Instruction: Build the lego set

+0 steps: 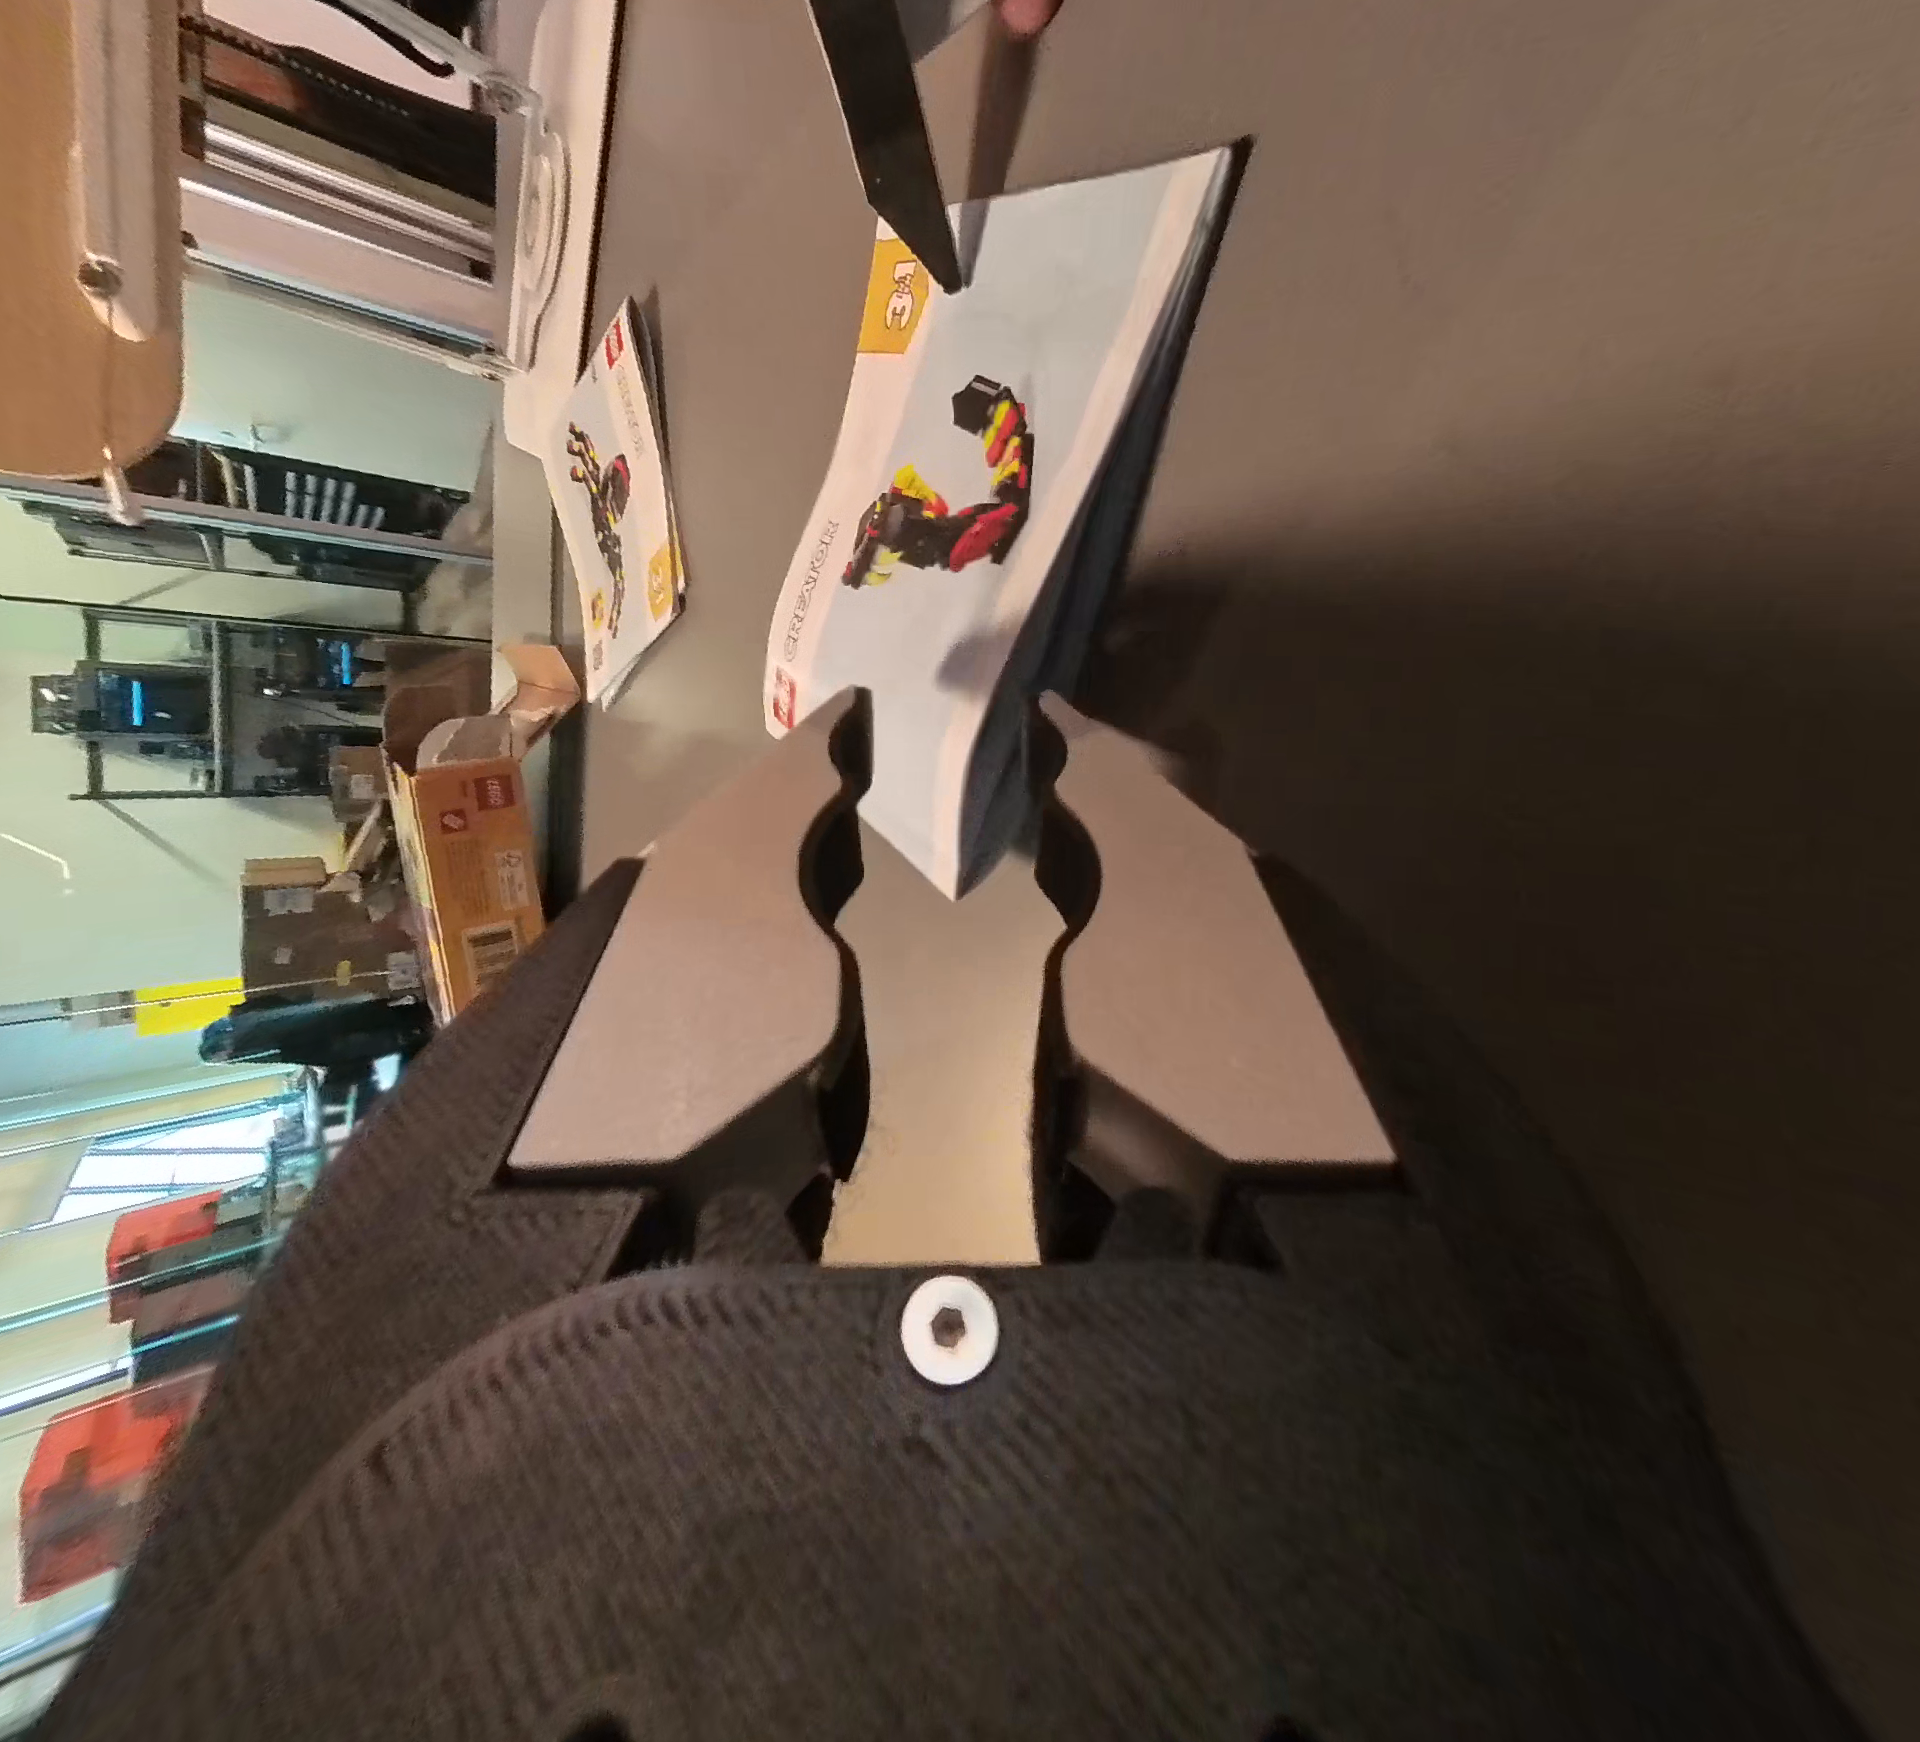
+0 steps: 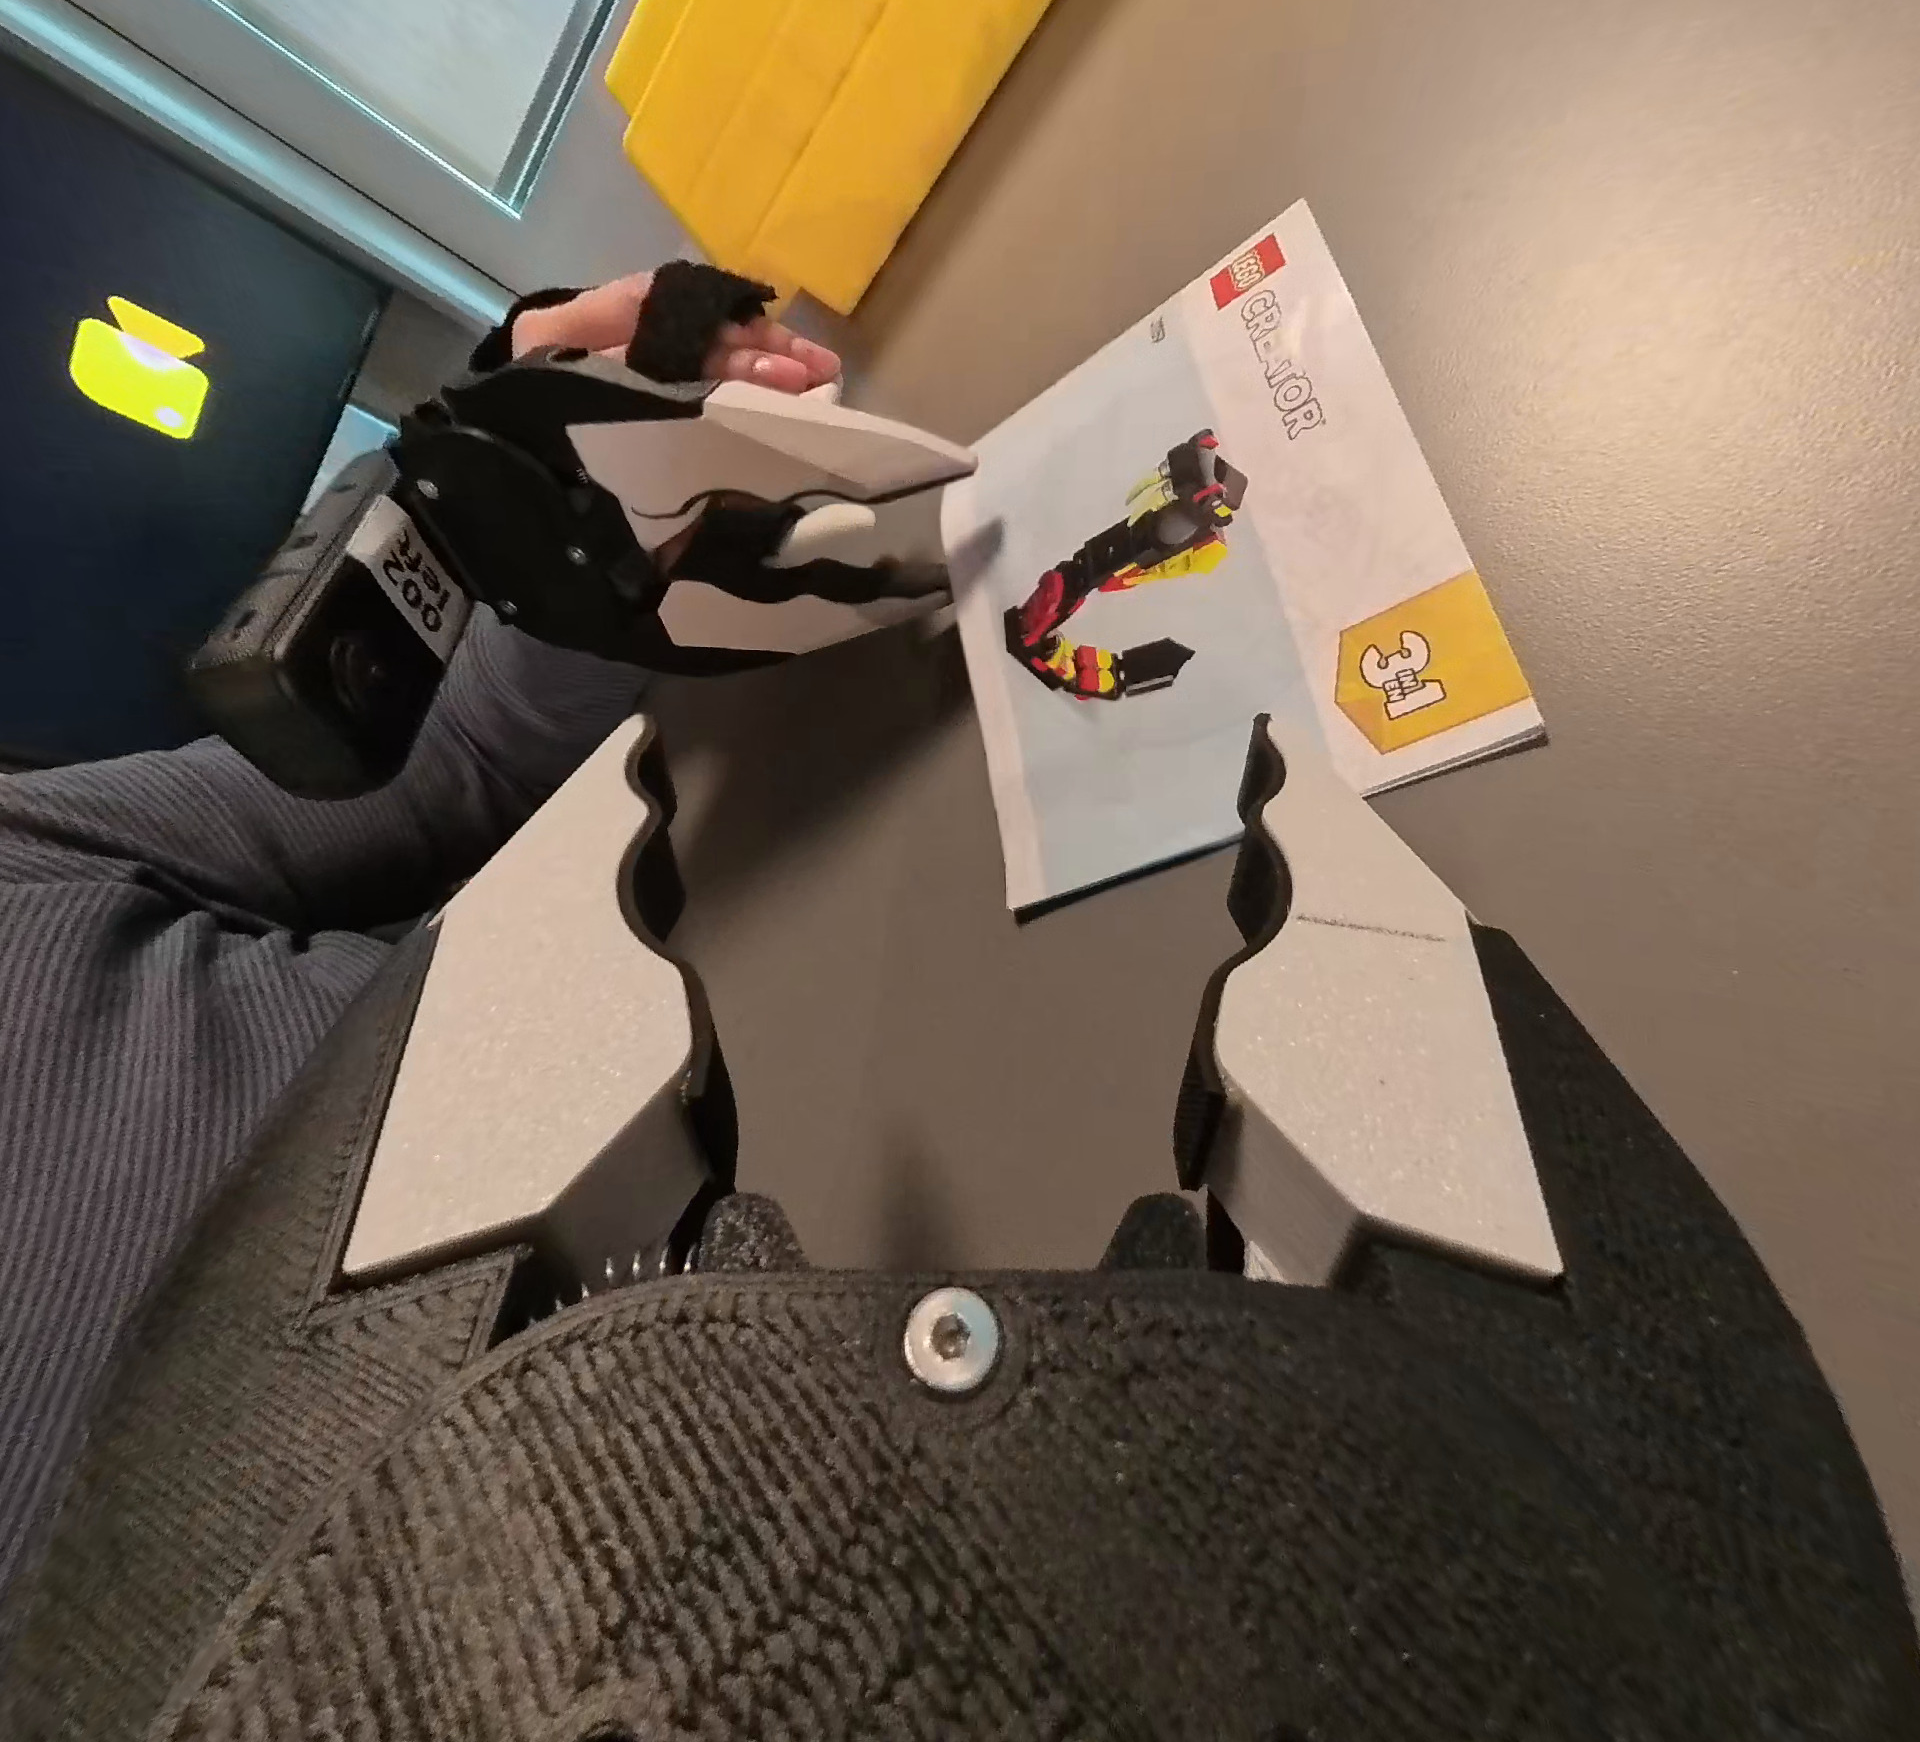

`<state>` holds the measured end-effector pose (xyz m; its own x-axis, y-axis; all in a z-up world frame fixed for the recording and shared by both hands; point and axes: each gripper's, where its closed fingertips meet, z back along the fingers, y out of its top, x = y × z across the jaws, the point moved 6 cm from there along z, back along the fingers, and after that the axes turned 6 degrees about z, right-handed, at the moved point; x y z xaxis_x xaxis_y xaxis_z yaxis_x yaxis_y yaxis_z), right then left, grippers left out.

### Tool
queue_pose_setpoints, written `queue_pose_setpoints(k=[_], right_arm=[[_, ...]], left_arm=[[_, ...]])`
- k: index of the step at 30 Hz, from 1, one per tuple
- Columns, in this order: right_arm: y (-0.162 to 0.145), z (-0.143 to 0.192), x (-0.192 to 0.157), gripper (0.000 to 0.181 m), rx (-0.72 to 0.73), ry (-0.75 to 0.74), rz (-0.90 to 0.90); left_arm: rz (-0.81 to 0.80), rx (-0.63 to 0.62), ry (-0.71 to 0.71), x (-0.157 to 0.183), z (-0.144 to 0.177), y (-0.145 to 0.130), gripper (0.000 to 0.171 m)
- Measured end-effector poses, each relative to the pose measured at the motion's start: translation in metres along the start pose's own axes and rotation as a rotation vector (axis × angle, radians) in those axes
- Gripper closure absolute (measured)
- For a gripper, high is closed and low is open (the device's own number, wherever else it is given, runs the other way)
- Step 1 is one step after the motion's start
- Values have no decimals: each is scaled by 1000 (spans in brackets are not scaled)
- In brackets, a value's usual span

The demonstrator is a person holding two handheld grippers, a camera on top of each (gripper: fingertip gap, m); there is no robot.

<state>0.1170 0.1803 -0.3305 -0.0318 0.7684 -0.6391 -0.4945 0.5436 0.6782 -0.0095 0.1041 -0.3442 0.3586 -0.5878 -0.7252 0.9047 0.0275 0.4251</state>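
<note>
Left gripper (image 1: 951,705) pinching booklet (image 1: 997,487) edge; right gripper (image 2: 951,747) spread, empty. Lift cover slowly w/ left, hold pages on counter (image 2: 1558,134) w/ right.

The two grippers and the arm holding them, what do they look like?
Both the left gripper and right gripper have pale grey wedge fingers with wavy black inner pads on ribbed black bodies. A camera carries a white label; the sleeve is dark ribbed knit.

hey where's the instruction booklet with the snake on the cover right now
The snake booklet lies on the grey table, one corner lifted between the left claw's fingers; the right claw hovers open beside it.
</note>
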Motion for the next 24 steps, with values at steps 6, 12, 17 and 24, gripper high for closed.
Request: queue_pose_setpoints(k=[6,12,17,24], right_arm=[[0,1,0,74,3,7,-11],[33,26,-10,77,264,-46,197],[58,77,-17,130,658,-379,538],[52,74,-21,157,632,-694,813]], left_arm=[[-60,-2,73,0,-8,3,147],[27,5,242,-12,-16,10,171],[556,109,308,-45,-8,11,171],[1101,212,177,-55,-8,4,171]])
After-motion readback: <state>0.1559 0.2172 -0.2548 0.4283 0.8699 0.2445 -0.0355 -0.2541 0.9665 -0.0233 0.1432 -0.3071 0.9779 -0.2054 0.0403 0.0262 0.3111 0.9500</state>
